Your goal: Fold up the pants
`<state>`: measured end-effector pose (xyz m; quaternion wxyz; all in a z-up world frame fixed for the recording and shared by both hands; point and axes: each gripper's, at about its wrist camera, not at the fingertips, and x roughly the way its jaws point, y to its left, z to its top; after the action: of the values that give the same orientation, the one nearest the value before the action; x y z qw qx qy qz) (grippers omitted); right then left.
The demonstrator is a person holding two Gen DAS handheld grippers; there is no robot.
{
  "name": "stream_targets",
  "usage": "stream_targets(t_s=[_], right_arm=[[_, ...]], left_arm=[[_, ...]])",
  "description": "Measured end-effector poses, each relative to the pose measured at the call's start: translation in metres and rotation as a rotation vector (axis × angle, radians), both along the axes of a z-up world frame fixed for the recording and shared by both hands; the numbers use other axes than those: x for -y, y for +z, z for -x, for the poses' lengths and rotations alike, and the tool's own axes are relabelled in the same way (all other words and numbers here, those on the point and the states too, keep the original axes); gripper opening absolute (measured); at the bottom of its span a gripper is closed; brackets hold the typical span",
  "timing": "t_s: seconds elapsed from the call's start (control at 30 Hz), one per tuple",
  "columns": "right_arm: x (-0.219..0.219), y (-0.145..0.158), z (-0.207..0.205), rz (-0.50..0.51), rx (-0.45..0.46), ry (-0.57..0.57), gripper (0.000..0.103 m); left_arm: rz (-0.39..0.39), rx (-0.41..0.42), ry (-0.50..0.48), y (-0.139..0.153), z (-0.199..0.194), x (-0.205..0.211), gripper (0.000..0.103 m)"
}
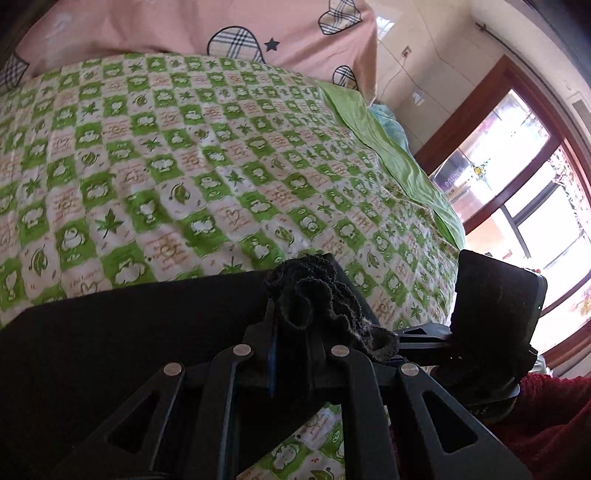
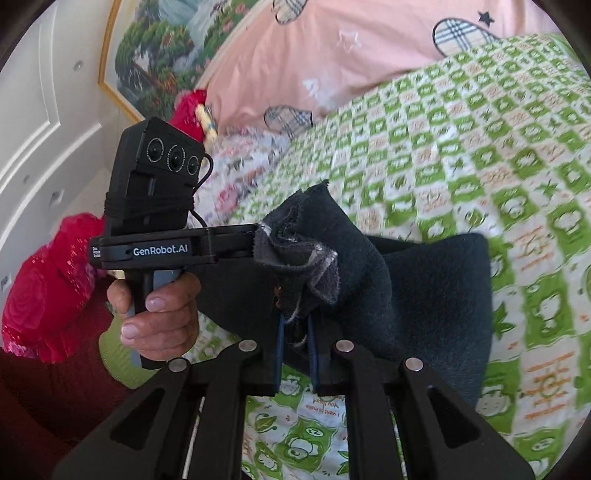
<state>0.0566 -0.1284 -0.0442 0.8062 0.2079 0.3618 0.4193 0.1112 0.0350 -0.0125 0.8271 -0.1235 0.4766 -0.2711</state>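
Observation:
The pants are black fleece fabric. In the left wrist view they (image 1: pixel 129 332) stretch flat to the left over the bed. My left gripper (image 1: pixel 295 325) is shut on a bunched edge of them. In the right wrist view the pants (image 2: pixel 424 295) hang as a dark sheet to the right. My right gripper (image 2: pixel 295 325) is shut on a bunched corner with a grey hem. The left gripper (image 2: pixel 255 240) shows from the side there, close beside it, clamped on the same bunch. The right gripper's camera block (image 1: pixel 498 302) shows at the right of the left view.
A green-and-white checked bedspread (image 1: pixel 221 166) covers the bed. Pink pillows (image 1: pixel 184 29) lie at its head. A window (image 1: pixel 517 184) is at the right. Red cushions (image 2: pixel 44 288) and a framed picture (image 2: pixel 155 55) are on the bed's other side.

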Motion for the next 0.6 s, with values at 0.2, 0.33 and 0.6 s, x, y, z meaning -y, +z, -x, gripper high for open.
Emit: stream_targets(t_s=[0.2, 0.33, 0.6], right_arm=[[-0.015, -0.009, -0.003, 0.051, -0.027, 0.024, 0.016], [-0.023, -0.01, -0.005, 0.079, -0.028, 0.035, 0.017], [-0.032, -0.007, 0.0, 0.087, -0.016, 0.085, 0.036]], left_arm=[[0.022, -0.038, 0.082, -0.023, 0.009, -0.021, 0.009], [0.023, -0.049, 0.134, -0.026, 0.017, -0.028, 0.007], [0.035, -0.07, 0.265, -0.031, 0.04, -0.05, 0.011]])
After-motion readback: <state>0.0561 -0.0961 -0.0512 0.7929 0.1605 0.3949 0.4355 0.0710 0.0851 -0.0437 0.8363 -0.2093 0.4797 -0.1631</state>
